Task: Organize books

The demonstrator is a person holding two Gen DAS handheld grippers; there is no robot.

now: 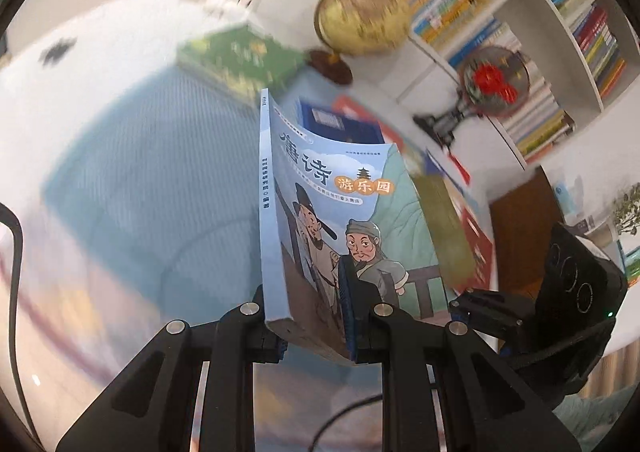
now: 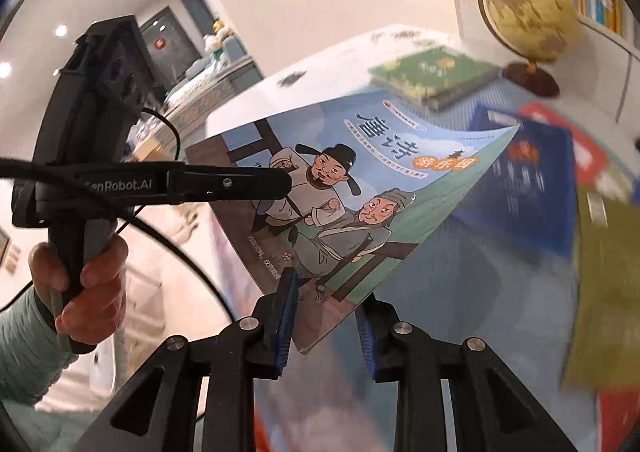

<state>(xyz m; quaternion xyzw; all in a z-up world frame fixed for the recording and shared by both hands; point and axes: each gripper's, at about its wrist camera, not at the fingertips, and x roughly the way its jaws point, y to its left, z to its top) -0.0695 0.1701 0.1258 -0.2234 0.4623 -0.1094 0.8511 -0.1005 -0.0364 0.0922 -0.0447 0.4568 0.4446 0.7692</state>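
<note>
A light-blue paperback (image 1: pixel 348 212) with two cartoon men on its cover is held up in the air above the table. My left gripper (image 1: pixel 312 328) is shut on its lower edge near the spine. In the right wrist view the same book (image 2: pixel 360 188) has the left gripper (image 2: pixel 280 180) clamped on it from the left. Its bottom corner sits between the blue pads of my right gripper (image 2: pixel 326 328). The cover lies against the left pad and a small gap shows at the right pad. The right gripper (image 1: pixel 458 308) shows beside the book's lower right corner.
Below lie a dark blue book (image 2: pixel 524 180), a green stack (image 2: pixel 432 72) and red and olive books on a blue tablecloth (image 1: pixel 132 172). A globe (image 1: pixel 362 16) and a red fan ornament (image 1: pixel 494 80) stand by the white bookshelf (image 1: pixel 540 12). A hand (image 2: pixel 92 292) holds the left gripper's handle.
</note>
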